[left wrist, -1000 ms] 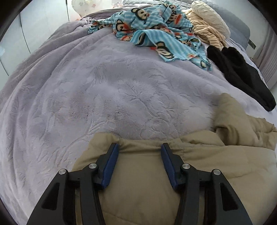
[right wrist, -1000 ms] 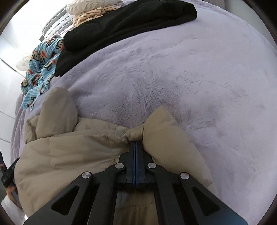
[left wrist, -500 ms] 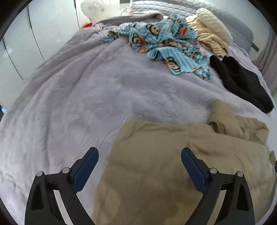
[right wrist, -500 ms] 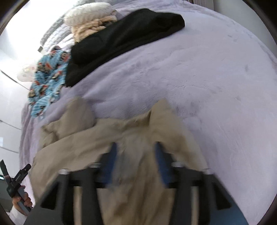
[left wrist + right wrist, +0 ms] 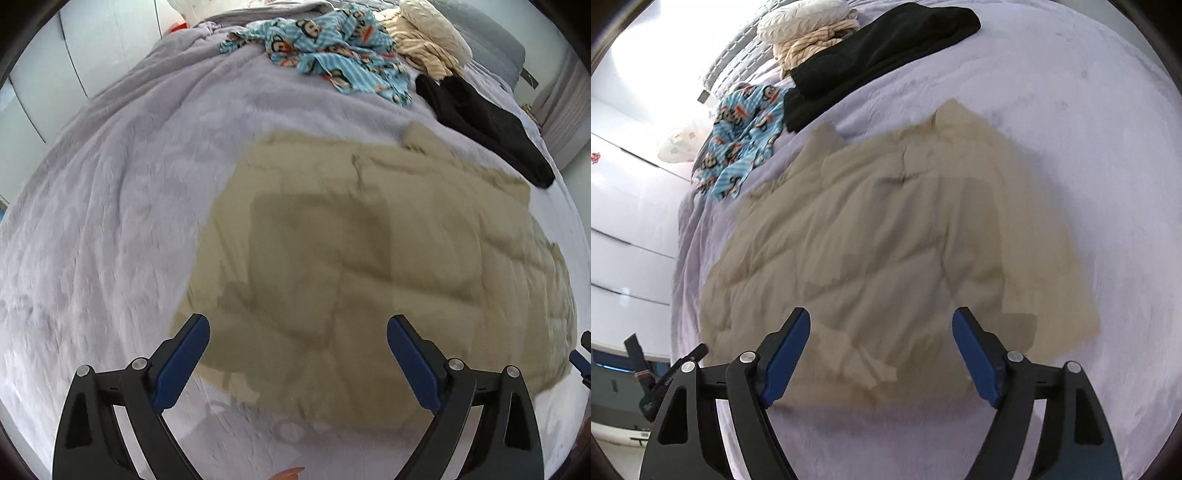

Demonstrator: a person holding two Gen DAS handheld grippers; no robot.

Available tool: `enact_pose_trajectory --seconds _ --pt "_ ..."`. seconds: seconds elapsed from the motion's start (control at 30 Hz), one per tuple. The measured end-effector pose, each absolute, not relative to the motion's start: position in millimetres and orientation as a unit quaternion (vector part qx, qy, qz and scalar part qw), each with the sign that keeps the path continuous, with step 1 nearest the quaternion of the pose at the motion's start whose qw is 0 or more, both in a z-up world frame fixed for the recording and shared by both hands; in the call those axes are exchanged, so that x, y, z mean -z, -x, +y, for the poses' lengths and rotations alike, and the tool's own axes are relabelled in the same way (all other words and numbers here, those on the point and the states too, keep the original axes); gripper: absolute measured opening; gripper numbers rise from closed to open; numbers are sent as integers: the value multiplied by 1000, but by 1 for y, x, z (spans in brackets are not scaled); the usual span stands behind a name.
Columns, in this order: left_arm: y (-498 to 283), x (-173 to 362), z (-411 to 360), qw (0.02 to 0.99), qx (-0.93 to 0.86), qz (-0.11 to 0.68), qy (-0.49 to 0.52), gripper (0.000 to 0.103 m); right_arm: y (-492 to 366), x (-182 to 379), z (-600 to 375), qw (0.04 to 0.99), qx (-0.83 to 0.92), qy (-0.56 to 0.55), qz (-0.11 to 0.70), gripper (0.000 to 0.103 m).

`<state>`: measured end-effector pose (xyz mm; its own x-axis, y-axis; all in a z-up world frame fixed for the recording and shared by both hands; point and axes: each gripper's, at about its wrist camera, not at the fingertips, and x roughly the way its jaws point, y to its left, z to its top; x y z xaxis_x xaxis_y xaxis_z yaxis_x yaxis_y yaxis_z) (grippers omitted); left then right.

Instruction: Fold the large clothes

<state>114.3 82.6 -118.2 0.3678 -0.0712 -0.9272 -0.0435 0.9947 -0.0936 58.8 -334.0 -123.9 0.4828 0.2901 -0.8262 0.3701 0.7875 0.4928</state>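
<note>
A tan padded garment (image 5: 369, 251) lies spread fairly flat on the lilac bed cover (image 5: 122, 192). It also fills the middle of the right wrist view (image 5: 886, 236). My left gripper (image 5: 298, 354) is wide open and empty, held above the garment's near edge. My right gripper (image 5: 881, 347) is wide open and empty too, above the near part of the garment. Neither touches the cloth.
At the head of the bed lie a blue monkey-print cloth (image 5: 325, 48), a cream striped knit pile (image 5: 432, 40) and a black garment (image 5: 484, 122). The same three show in the right wrist view: (image 5: 742, 136), (image 5: 809, 33), (image 5: 871, 55). White cupboard doors (image 5: 624, 206) stand beside the bed.
Both grippers opened, the right letting go of the tan garment, and pulled back and up. The garment now lies spread out flat.
</note>
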Motion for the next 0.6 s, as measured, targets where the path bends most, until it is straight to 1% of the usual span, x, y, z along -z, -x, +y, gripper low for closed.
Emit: enact_pose_trajectory --seconds 0.07,0.27,0.6 --pt "-105 121 79 821 10 568 50 97 -50 124 -329 795 18 -330 508 86" --pt "-83 127 76 814 18 578 55 97 -27 134 -318 785 10 -348 512 86" --pt "-71 146 81 804 19 590 75 97 -10 182 -317 749 24 -419 512 87"
